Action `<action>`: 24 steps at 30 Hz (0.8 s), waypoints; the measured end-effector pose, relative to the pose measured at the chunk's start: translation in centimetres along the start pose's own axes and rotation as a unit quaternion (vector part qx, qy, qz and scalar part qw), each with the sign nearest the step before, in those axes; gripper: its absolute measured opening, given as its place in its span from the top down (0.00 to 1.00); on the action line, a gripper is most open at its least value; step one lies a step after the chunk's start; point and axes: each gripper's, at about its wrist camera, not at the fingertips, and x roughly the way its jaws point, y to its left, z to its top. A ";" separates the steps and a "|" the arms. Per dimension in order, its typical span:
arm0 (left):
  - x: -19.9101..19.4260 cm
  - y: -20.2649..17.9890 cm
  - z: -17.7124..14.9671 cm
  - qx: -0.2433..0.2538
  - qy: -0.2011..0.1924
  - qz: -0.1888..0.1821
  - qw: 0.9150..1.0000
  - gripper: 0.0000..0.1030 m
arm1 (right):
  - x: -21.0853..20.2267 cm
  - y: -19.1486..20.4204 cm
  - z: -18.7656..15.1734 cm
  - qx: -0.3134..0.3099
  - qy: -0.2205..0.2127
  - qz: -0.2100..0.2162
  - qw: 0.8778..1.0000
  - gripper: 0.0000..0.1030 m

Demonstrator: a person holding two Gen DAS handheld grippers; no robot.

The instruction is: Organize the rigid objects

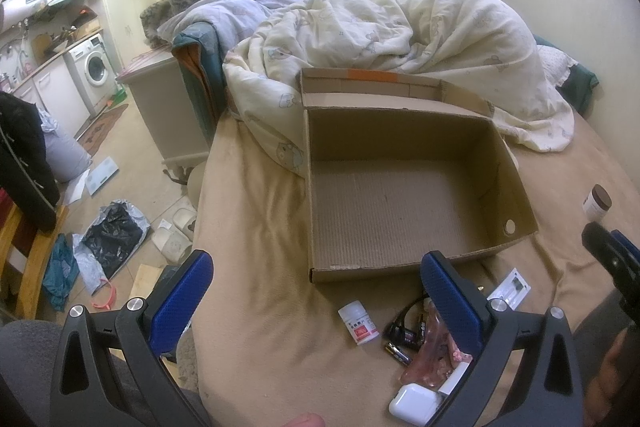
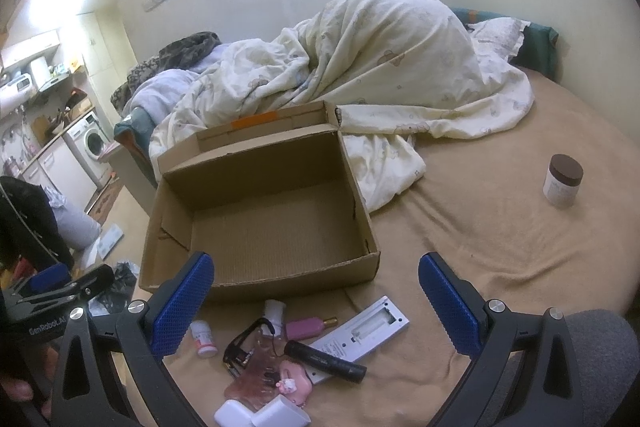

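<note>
Open cardboard box (image 1: 404, 195) at frame centre in the left wrist view, resting on tan bed sheet (image 1: 260, 227), nothing inside, lid flap folded back against rumpled cream duvet (image 1: 400, 27). Left hand-held gripper (image 1: 316, 287) low in frame, blue pads spread wide, holding nothing. Small items scattered on the sheet just below the box's near wall: white pill bottle (image 1: 359, 323) lying on its side, batteries (image 1: 400, 351) beside it, white earbud case (image 1: 414, 403) at bottom edge, partly hidden behind the right-side finger. Brown-lidded jar (image 1: 597, 202) upright at far right of frame, well apart from the box. Right wrist view: right hand-held gripper (image 2: 316, 287) likewise spread wide and empty, low in frame. Same box (image 2: 256, 211) left of centre. Below it, a loose cluster: pill bottle (image 2: 205, 339), pink perfume bottle (image 2: 308, 327), grey remote (image 2: 360, 335) face down with battery bay open, black cylinder (image 2: 324, 361) lying across the remote, pink figurine (image 2: 294, 385), white charger (image 2: 280, 413) at bottom edge. Jar (image 2: 562, 181) standing alone at right of frame. Washing machine (image 2: 91, 143) at left edge, background.
</note>
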 end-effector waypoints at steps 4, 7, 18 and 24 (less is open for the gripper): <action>0.2 -0.2 -0.3 0.002 0.000 0.000 1.000 0.00 | 0.0 0.0 0.0 -0.001 0.000 0.000 1.000 0.00; 0.2 -0.2 -0.4 0.002 -0.001 0.001 1.000 0.00 | 0.0 0.0 0.0 -0.001 0.000 0.000 1.000 0.00; 0.2 -0.2 -0.5 0.001 -0.001 0.009 1.000 0.00 | 0.0 0.0 0.0 -0.002 0.001 -0.001 1.000 0.00; 0.1 0.4 -0.1 -0.006 0.001 0.012 1.000 0.00 | 0.0 0.0 0.0 -0.001 0.001 0.000 1.000 0.00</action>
